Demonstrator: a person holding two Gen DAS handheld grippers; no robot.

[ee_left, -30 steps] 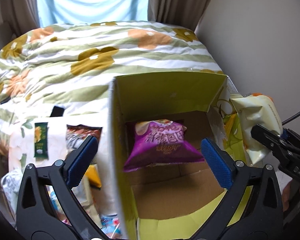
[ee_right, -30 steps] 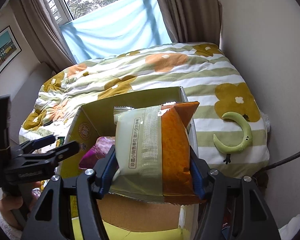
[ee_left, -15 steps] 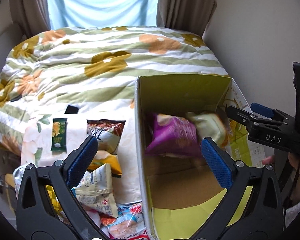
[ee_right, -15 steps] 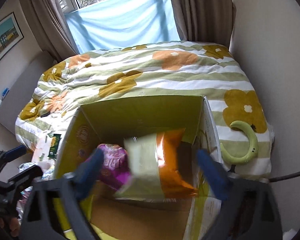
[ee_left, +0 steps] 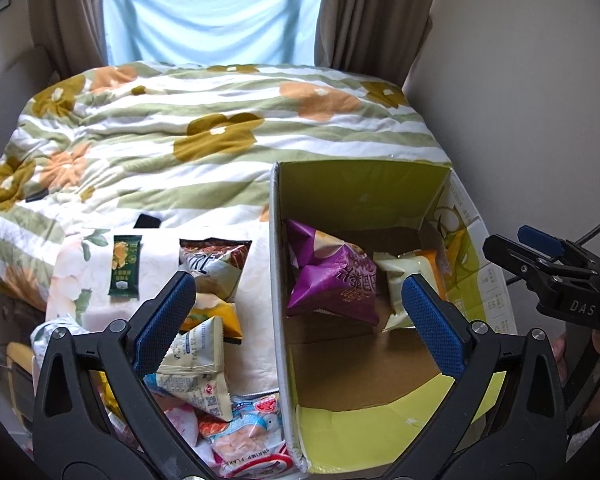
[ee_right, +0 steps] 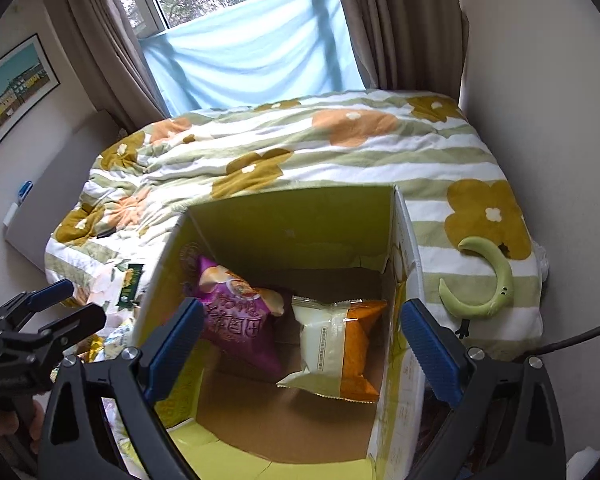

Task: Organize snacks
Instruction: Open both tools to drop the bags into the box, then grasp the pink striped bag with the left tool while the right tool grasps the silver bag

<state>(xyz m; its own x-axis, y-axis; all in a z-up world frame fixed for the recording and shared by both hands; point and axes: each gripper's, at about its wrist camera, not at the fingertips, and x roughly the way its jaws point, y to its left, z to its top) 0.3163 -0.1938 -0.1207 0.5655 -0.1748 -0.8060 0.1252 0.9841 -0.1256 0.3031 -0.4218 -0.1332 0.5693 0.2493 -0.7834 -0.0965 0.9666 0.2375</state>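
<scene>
Orange-white snack pack point(ee_right: 334, 350) in box point(ee_right: 292, 220) btwn wide-open, empty right tongs point(ee_right: 300, 344).

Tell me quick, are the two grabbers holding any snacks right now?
Left gripper: open, holding nothing.
Right gripper: open, holding nothing.

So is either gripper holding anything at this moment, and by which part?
Nothing is held. The left gripper and right gripper are both open and empty above the green-lined cardboard box.
</scene>
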